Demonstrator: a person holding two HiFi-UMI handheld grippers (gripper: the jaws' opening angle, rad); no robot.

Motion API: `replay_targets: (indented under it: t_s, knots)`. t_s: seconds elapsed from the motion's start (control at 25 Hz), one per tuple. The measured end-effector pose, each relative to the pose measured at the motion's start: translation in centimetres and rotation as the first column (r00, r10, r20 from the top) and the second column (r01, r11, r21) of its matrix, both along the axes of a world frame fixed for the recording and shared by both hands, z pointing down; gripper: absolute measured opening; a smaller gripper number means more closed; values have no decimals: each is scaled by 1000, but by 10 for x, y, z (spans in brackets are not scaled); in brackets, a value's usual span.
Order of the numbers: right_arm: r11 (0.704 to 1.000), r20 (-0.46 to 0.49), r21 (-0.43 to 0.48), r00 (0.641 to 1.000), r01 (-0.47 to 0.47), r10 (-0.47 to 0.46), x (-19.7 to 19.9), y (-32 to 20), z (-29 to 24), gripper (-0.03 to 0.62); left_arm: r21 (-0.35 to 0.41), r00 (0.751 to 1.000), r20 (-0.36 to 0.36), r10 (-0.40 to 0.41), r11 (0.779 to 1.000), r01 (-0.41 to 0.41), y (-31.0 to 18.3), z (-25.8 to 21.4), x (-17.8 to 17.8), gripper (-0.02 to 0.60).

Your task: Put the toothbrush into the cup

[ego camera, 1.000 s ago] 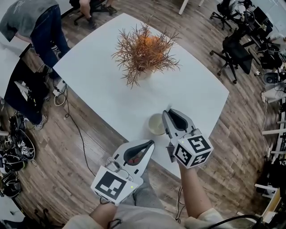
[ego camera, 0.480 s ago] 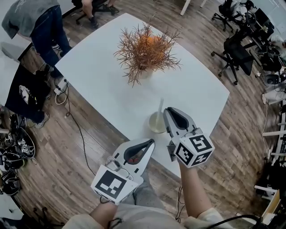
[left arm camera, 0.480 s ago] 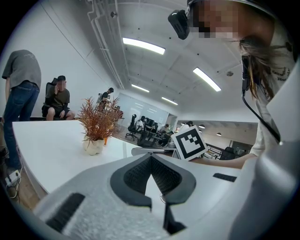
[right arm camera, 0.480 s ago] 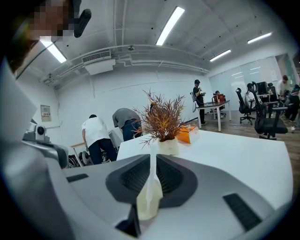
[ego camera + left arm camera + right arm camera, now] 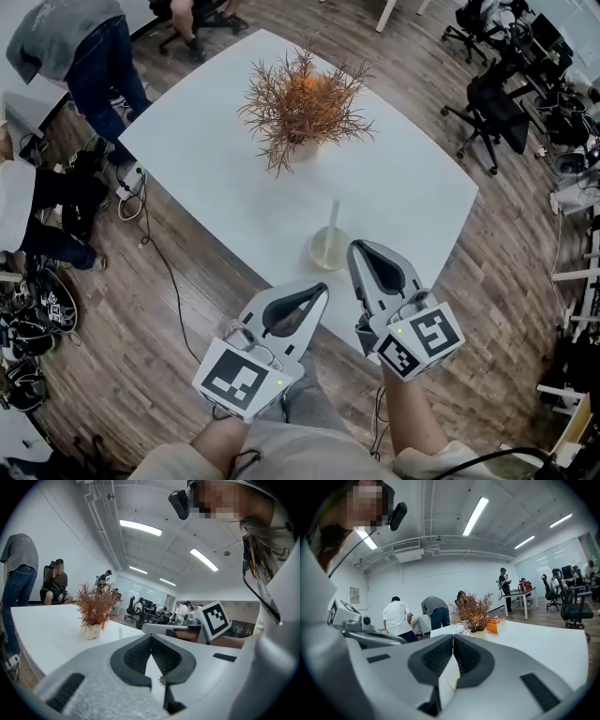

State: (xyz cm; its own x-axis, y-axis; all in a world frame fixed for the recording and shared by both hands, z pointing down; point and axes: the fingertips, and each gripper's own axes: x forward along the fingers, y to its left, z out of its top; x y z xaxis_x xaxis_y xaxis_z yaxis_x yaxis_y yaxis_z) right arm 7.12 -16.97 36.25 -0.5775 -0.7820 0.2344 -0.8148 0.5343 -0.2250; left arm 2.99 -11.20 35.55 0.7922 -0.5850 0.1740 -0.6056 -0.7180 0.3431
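Observation:
A pale cup (image 5: 327,251) stands near the front edge of the white table (image 5: 206,159). A white toothbrush (image 5: 332,217) stands upright in it, leaning on the rim. My right gripper (image 5: 355,246) is shut and holds nothing; its tip lies just right of the cup, close to its rim. My left gripper (image 5: 322,290) is shut too, and hangs below the table's edge, in front of the cup. In the right gripper view the jaws (image 5: 453,637) meet at the tip. In the left gripper view the left gripper (image 5: 151,638) is closed the same way, with the right gripper's marker cube (image 5: 214,620) beyond.
A dry orange-brown plant (image 5: 305,98) in a white pot sits at the table's middle. People stand at the far left (image 5: 66,47), with bags and cables on the wooden floor. Office chairs (image 5: 497,108) stand at the upper right.
The toothbrush has left the right gripper and now stands in the cup. The right gripper has drawn back toward me and a little lower. The left gripper has barely moved.

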Motion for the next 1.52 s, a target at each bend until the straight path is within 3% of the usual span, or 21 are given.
replay_targets:
  t_s: [0.24, 0.96, 1.52]
  knots:
    - [999, 21, 15, 999, 33, -34, -7, 40, -19, 18, 7, 1000, -4, 11, 1000, -11, 5, -6, 2, 8]
    - [996, -50, 24, 996, 81, -80, -9, 108, -42, 17, 27, 999, -5, 45, 999, -45, 35, -27, -1, 8]
    - [996, -26, 21, 996, 90, -89, -16, 135, -46, 17, 86, 995, 52, 81, 993, -85, 60, -38, 1, 8]
